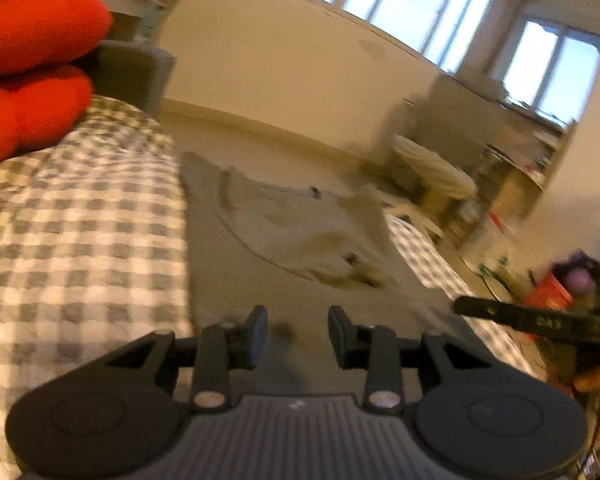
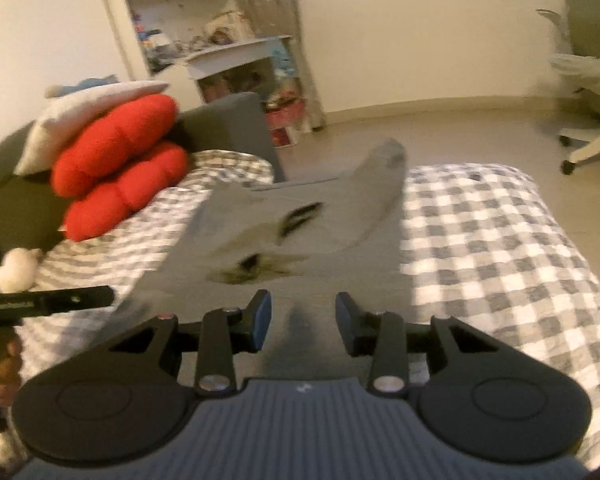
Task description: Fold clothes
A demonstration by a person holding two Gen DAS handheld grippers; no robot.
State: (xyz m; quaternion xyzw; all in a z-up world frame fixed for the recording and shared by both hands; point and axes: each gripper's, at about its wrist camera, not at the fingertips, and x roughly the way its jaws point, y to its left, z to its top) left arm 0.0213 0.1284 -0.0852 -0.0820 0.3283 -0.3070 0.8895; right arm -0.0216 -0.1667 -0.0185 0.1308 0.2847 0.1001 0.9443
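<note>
Left gripper (image 1: 298, 330) and right gripper (image 2: 303, 320) both hovered empty with jaws apart, grey shirt (image 2: 300, 232) flat on checked bedcover (image 2: 500, 248) just ahead of each; risk: pinching bedcover along with hem

Daylight pours through the wide, overexposed windows (image 1: 400, 4) along the far wall, leaving the room warm and dim below. Both fisheye views bow the walls and darken at the corners. Motion blur smears the grey printed T-shirt (image 2: 300, 240) and the grey-and-white checked bedspread (image 2: 500, 248); faint shadows pool beneath each tool.
</note>
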